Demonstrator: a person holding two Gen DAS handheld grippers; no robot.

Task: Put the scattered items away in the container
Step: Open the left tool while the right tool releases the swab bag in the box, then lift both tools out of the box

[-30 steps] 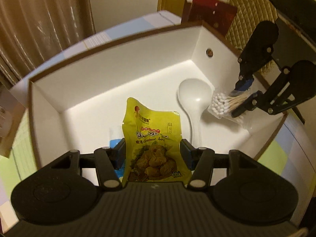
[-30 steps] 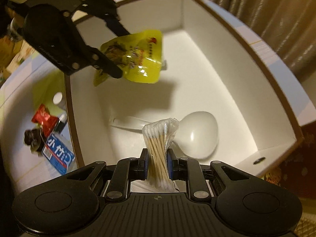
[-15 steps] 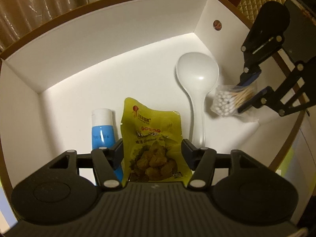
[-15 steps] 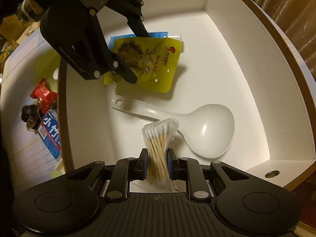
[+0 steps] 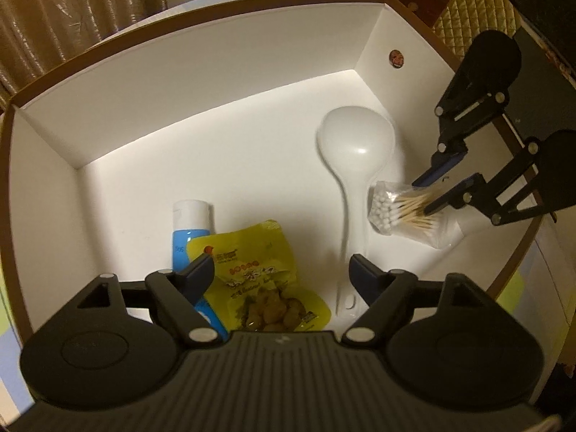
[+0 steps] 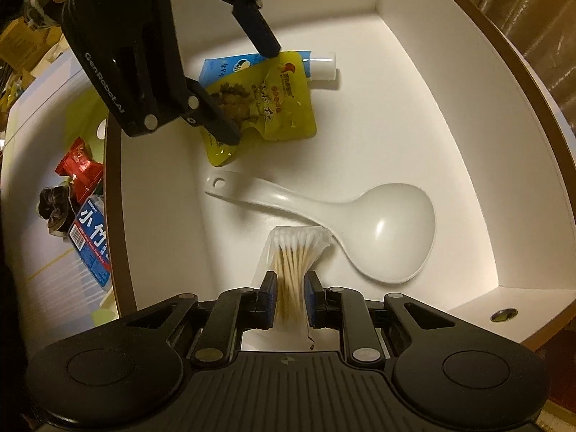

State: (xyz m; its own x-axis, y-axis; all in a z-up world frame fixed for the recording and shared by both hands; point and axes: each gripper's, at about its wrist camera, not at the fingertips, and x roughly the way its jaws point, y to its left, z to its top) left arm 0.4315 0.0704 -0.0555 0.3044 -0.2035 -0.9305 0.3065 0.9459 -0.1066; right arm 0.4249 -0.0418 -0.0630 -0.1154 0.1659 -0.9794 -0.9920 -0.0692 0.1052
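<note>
Both grippers hang inside the white box (image 5: 223, 72) with a brown rim. My left gripper (image 5: 282, 273) is opening its jaws; the yellow snack pouch (image 5: 259, 280) lies loose between them on the box floor, partly over a blue and white tube (image 5: 189, 230). From the right wrist view the pouch (image 6: 273, 104) rests flat beneath the left gripper (image 6: 253, 93). My right gripper (image 6: 291, 298) is shut on a clear bag of cotton swabs (image 6: 293, 255), held low over the floor beside a white rice spoon (image 6: 360, 223). The swab bag (image 5: 399, 212) also shows in the left wrist view.
Outside the box's left wall, on the tabletop, lie a red snack wrapper (image 6: 79, 165), a dark crumpled item (image 6: 54, 208) and a blue printed packet (image 6: 91, 241). Curtains (image 5: 72, 18) hang behind the box.
The left gripper lowered the yellow pouch into the box and spread its jaws, leaving the pouch lying on the floor over the tube. The right gripper sank lower with the swab bag.
</note>
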